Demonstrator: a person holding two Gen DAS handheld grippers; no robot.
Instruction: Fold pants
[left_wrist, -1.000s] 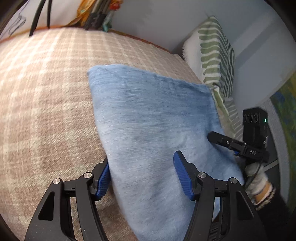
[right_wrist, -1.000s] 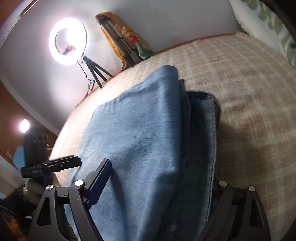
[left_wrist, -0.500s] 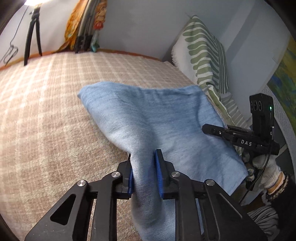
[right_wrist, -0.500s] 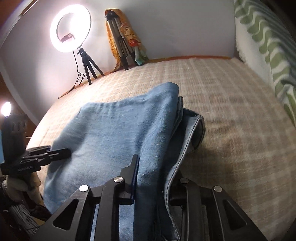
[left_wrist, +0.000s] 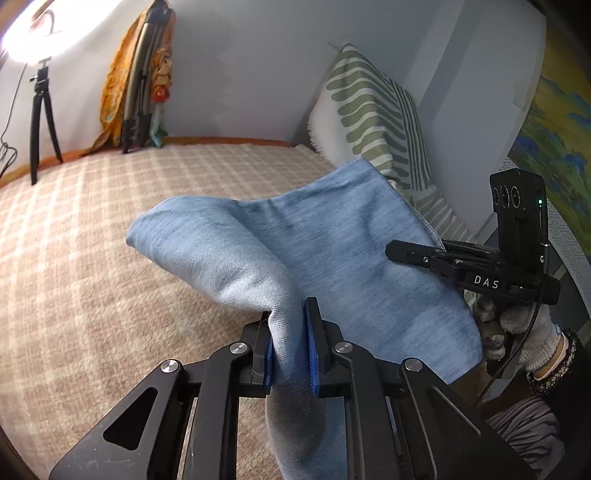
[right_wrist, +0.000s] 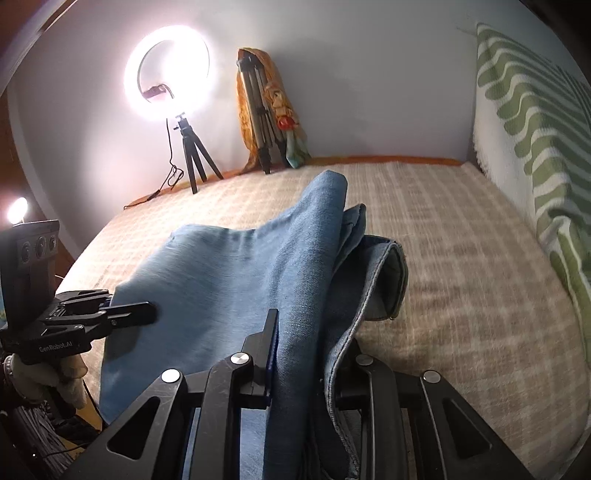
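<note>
The blue denim pants (left_wrist: 332, 243) lie folded on the checked bedspread (left_wrist: 92, 258), their near edge lifted. My left gripper (left_wrist: 290, 347) is shut on the near left corner of the pants. My right gripper (right_wrist: 306, 354) is shut on the near right corner of the pants (right_wrist: 258, 273), where several denim layers and a hem (right_wrist: 388, 280) bunch up. Each gripper shows in the other's view: the right gripper (left_wrist: 406, 254) at the cloth's right edge, the left gripper (right_wrist: 136, 314) at its left edge.
A green-and-white striped pillow (left_wrist: 373, 118) stands at the head of the bed. A ring light on a tripod (right_wrist: 170, 74) and a folded tripod with orange cloth (right_wrist: 262, 122) stand by the far wall. The bedspread (right_wrist: 461, 258) stretches beyond the pants.
Both grippers have closed on the near edge of the pants and lifted it off the bed. The cloth now rises and creases toward the grippers.
</note>
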